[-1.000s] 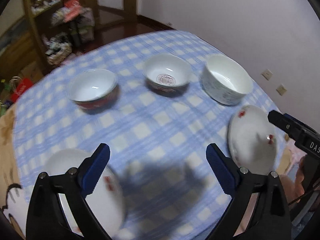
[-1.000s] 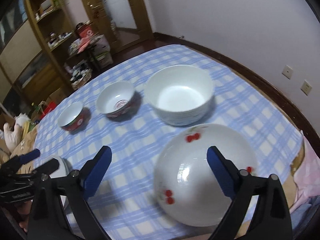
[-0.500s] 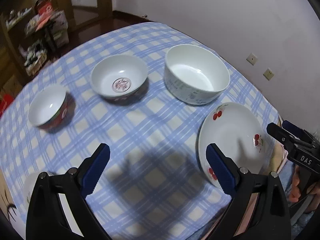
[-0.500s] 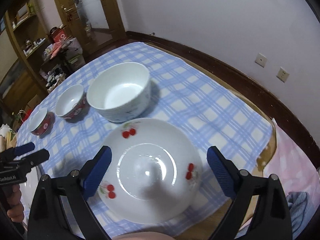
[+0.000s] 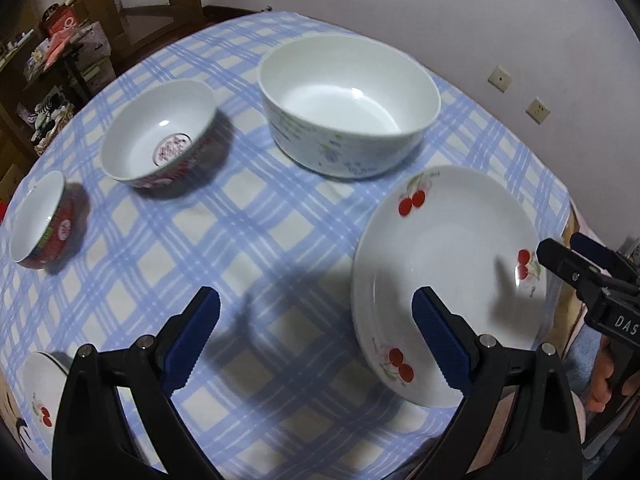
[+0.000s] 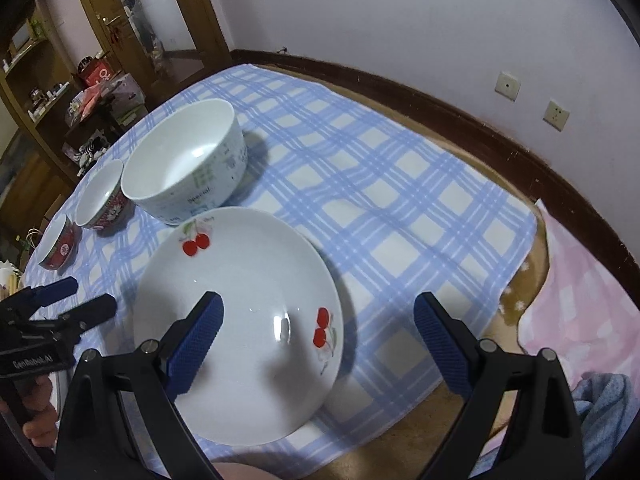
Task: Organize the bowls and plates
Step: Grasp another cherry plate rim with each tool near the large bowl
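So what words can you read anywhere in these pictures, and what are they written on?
"DAS": on the right hand-held gripper, cut off at the picture's edge.
"GenRobot.AI": on the left hand-held gripper.
"special": on the big white bowl; its other printing is too blurred to read.
Medallion inside the middle red bowl: too blurred to read.
Label on the small red bowl: too blurred.
White mark on the red box: unreadable.
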{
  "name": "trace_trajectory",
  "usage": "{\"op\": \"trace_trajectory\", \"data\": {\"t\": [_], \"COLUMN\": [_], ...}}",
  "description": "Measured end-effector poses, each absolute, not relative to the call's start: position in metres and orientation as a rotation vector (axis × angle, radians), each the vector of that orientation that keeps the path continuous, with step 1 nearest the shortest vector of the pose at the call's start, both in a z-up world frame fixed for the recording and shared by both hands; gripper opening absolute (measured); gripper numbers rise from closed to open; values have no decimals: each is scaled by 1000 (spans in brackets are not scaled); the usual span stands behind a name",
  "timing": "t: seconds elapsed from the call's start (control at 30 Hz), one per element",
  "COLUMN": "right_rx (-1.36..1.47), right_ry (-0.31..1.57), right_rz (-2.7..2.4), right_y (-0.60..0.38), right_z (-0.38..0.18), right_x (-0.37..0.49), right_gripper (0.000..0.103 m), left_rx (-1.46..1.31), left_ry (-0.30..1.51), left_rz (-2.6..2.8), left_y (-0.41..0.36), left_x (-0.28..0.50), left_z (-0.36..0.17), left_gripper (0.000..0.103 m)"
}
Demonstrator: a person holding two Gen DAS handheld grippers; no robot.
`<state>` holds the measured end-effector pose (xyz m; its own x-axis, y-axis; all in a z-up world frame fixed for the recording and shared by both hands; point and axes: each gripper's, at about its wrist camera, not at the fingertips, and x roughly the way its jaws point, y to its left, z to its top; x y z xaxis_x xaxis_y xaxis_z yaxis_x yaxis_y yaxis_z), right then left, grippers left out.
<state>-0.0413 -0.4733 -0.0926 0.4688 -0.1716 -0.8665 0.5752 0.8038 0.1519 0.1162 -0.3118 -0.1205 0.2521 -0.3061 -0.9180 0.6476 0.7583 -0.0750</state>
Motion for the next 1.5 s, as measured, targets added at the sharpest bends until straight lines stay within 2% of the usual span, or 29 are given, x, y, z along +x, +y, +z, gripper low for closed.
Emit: {"op": "trace_trajectory", "data": {"t": [0.23,0.4,0.53,0.6,0.63,0.67,0.7,0.73,0.87,0.9,1.13,1.37,1.5], "right_rx": [459,493,514,516,516,521,526,531,532,520,558,556,531], "right_ry": [1022,1042,1046,1044,1043,1045,1046,1048,1070,1087,1063,1005,997], "right_rz": [-488,-457,-435,-420,-415,-404,-394,-385,-364,-373,-349,-348,-339], "right_y": [-481,-484,-485,-484,-483,-483,-482,-482,-481,-480,-483,-482,-478], "right_z": [-110,-122,-126,-127,-127,-128,-129,-130,-136,-139,-143,-130,-119], "right_x": [-37,-37,-36,-35,-35,-34,-33,-33,-30,-29,-33,-37,-32], "right_gripper": [100,100,99,90,83,74,70,60,30,27,20,14,13], "left_rx": [380,377,350,353,355,354,352,361,370,357,341,354,329], "left_ry": [1193,1232,1243,1235,1236,1238,1246,1261,1263,1269,1219,1211,1221], "left_rz": [-654,-649,-681,-695,-704,-712,-722,-732,-715,-712,-710,-723,-733], "left_y": [-323,-324,-323,-325,-326,-327,-329,-332,-338,-338,-332,-322,-318], "left_x": [115,117,115,113,112,111,111,109,106,108,104,108,113], "left_z": [-143,-156,-158,-156,-156,-155,-155,-156,-153,-153,-155,-145,-145], "left_gripper": [94,67,54,42,39,32,25,21,20,20,20,11,10]}}
